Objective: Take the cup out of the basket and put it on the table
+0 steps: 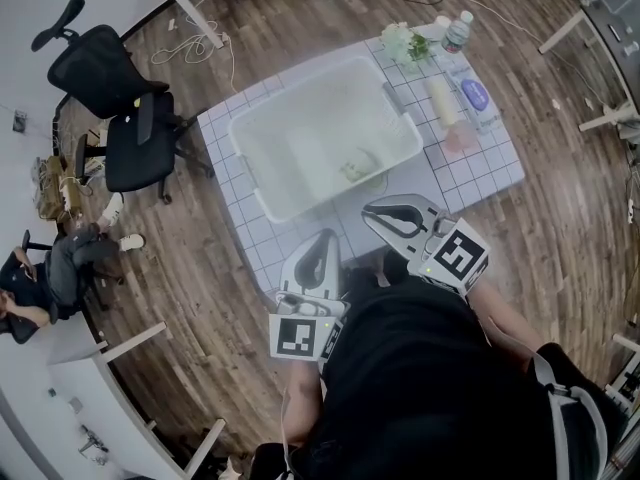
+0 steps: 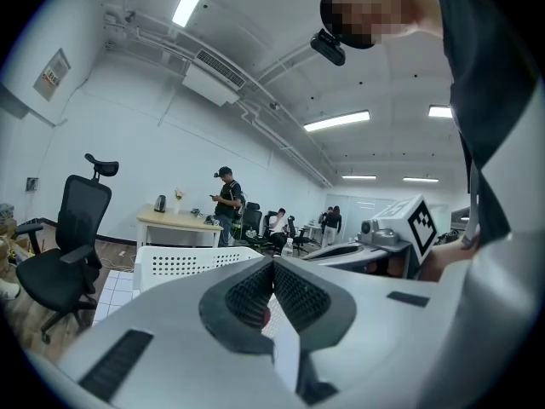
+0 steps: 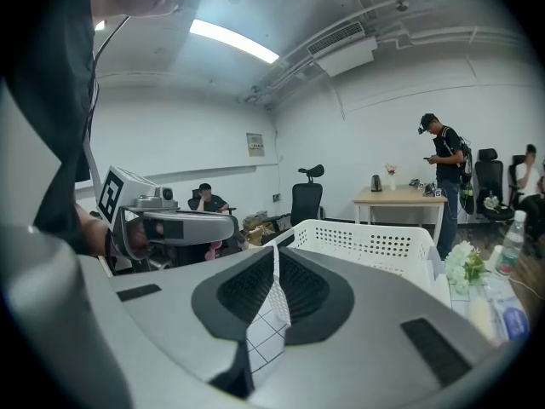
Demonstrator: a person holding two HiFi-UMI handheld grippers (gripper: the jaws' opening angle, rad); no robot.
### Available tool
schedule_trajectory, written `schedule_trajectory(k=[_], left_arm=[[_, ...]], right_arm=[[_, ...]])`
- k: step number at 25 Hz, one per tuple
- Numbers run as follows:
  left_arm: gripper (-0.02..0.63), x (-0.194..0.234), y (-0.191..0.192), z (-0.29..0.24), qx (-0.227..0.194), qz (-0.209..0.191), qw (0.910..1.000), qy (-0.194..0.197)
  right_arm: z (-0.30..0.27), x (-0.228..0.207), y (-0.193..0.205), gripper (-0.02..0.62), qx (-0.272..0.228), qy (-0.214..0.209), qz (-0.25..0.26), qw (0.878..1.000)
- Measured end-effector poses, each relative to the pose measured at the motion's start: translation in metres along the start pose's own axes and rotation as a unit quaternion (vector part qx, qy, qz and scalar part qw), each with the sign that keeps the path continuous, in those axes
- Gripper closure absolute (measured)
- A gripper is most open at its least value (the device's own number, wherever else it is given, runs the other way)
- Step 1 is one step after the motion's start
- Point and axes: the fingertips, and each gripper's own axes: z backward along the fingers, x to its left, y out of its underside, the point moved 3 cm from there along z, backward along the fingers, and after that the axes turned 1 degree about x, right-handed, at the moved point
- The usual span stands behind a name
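The white basket [image 1: 300, 183] sits in the middle of the desk [image 1: 478, 173], whose top is marked in a grid of squares. The cup [image 1: 356, 169] lies inside the basket, low in its near right corner - pale, greenish and too blurred to tell how it is turned. Neither gripper touches it.

Both grippers hang at the near edge of the desk, short of the basket's wall. The left gripper [image 1: 324, 240] has its jaws pressed together with nothing between them; its own view shows the two dark pads meeting in a thin line, with the basket's perforated wall beyond. The right gripper [image 1: 388, 211] is just beside it, a little nearer the basket, and its jaws are likewise together and empty - only the grid of the desk shows below the pads in its view.

To the right of the basket, a bunch of white flowers [image 1: 405, 42], a plastic bottle [image 1: 457, 30] and a few small tubes lie on the desk. A black office chair [image 1: 120, 103] stands on the wooden floor to the left, well apart from the desk.
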Motion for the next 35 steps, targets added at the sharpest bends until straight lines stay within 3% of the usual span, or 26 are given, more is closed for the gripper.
schedule_trajectory(k=[12,22,28,32,35], left_arm=[[0.597,0.008,0.003,-0.007,0.007,0.003,1.0,-0.003],[0.597,0.013,0.001,-0.012,0.015,-0.006,0.9999,-0.002],[0.597,0.014,0.0,-0.018,0.012,0.003,0.9999,-0.002],[0.597,0.02,0.004,-0.017,0.026,-0.009,0.9996,-0.006],[0.597,0.022,0.003,-0.018,0.021,0.007,0.9997,-0.012]], right_arm=[[-0.028,-0.048,0.007,0.466,0.085,0.004,0.024,0.996],[-0.061,-0.09,0.013,0.443,0.159,-0.001,0.042,0.986],[-0.084,-0.112,0.017,0.44,0.205,-0.01,0.054,0.977],[-0.101,-0.127,0.023,0.44,0.251,-0.033,0.031,0.967],[-0.114,-0.139,0.033,0.44,0.289,-0.056,0.003,0.956]])
